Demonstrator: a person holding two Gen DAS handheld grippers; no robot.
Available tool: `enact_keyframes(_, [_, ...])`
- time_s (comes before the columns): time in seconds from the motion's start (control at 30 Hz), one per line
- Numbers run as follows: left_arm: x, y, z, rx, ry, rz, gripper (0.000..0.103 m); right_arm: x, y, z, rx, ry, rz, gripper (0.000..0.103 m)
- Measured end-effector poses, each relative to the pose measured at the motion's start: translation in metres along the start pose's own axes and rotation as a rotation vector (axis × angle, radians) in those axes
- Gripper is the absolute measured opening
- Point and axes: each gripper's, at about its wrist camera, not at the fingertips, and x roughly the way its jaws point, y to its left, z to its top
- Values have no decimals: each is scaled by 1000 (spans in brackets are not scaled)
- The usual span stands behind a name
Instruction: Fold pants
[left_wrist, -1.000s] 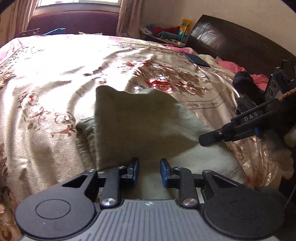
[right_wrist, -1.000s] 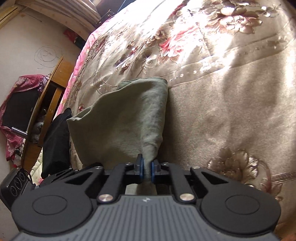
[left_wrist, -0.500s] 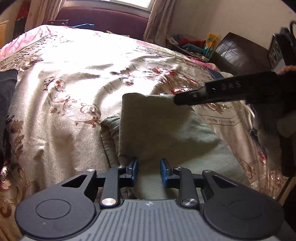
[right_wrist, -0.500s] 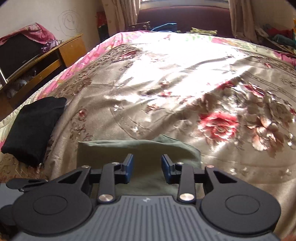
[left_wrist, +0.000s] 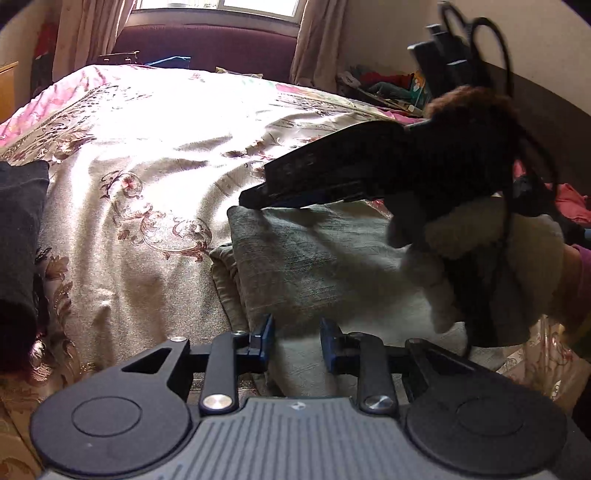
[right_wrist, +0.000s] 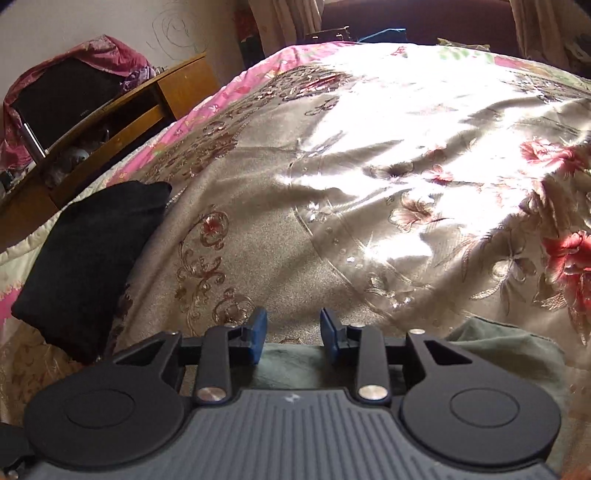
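Note:
The olive-green pants (left_wrist: 314, 266) lie folded in a thick rectangle on the floral bedspread (left_wrist: 155, 155). My left gripper (left_wrist: 296, 341) is open and empty, fingers over the near edge of the pants. My right gripper (right_wrist: 293, 334) is open and empty above the far edge of the pants (right_wrist: 491, 347). In the left wrist view the right gripper's body (left_wrist: 369, 173) hovers over the far edge of the fold, held by a gloved hand (left_wrist: 491, 266).
A folded black garment (right_wrist: 88, 266) lies on the bed's left edge, also in the left wrist view (left_wrist: 18, 214). A wooden cabinet (right_wrist: 122, 110) stands left of the bed. A dark headboard and clutter (left_wrist: 384, 85) lie at right.
My right gripper let go of the pants' edge, opened, and swung over the fold's far edge. The pants now lie flat. My left gripper stayed open and shifted slightly.

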Motion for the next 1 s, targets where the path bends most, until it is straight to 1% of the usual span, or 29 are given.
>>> enact_keyframes(0.07, [-3, -1, -1, 0, -13, 6, 41, -34, -7, -3, 35, -56, 8, 33])
enact_keyframes(0.13, [-3, -1, -1, -12, -11, 7, 41, -61, -14, -12, 47, -84, -18, 35])
enact_keyframes(0.17, [-2, -1, -2, -23, -15, 8, 41, -68, -18, -16, 50, -84, -34, 38])
enact_keyframes(0.23, [1, -2, -2, -42, -20, 13, 43, -75, -27, -30, 59, -69, -78, 38])
enact_keyframes(0.27, [4, -2, -2, -53, -15, 20, 47, -74, -32, -34, 78, -56, -90, 39])
enact_keyframes(0.33, [11, -3, -6, -60, 10, 47, 48, -68, -39, -40, 130, -47, -91, 40])
enact_keyframes(0.4, [15, -5, -12, -53, 29, 78, 49, -60, -40, -43, 167, -45, -45, 40])
enact_keyframes(0.43, [15, -8, -13, -45, 33, 85, 49, -53, -39, -42, 171, -45, -38, 40])
enact_keyframes(0.5, [13, -13, -15, -14, 38, 103, 49, -32, -34, -39, 153, -31, -53, 40])
enact_keyframes(0.57, [14, -16, -15, 0, 57, 117, 49, -7, -32, -37, 162, -12, -59, 40])
enact_keyframes(0.67, [15, -10, -18, -36, 77, 118, 49, 19, -29, -34, 188, -8, -67, 42])
enact_keyframes(0.73, [13, -8, -18, -59, 75, 112, 50, 19, -24, -29, 170, -18, -52, 43])
enact_keyframes(0.77, [11, -8, -18, -65, 68, 112, 49, 16, -21, -25, 180, -17, -30, 43])
enact_keyframes(0.87, [0, -11, -19, -65, 42, 114, 49, 4, -10, -19, 160, -65, 31, 43])
enact_keyframes(0.9, [-2, -13, -20, -63, 43, 112, 49, 4, -5, -18, 152, -56, 36, 43])
enact_keyframes(0.97, [-4, -16, -21, -42, 55, 115, 50, 7, 1, -18, 151, -23, 33, 42])
enact_keyframes(1.0, [-2, -19, -22, -15, 92, 119, 50, 4, 3, -20, 150, -28, 33, 42])
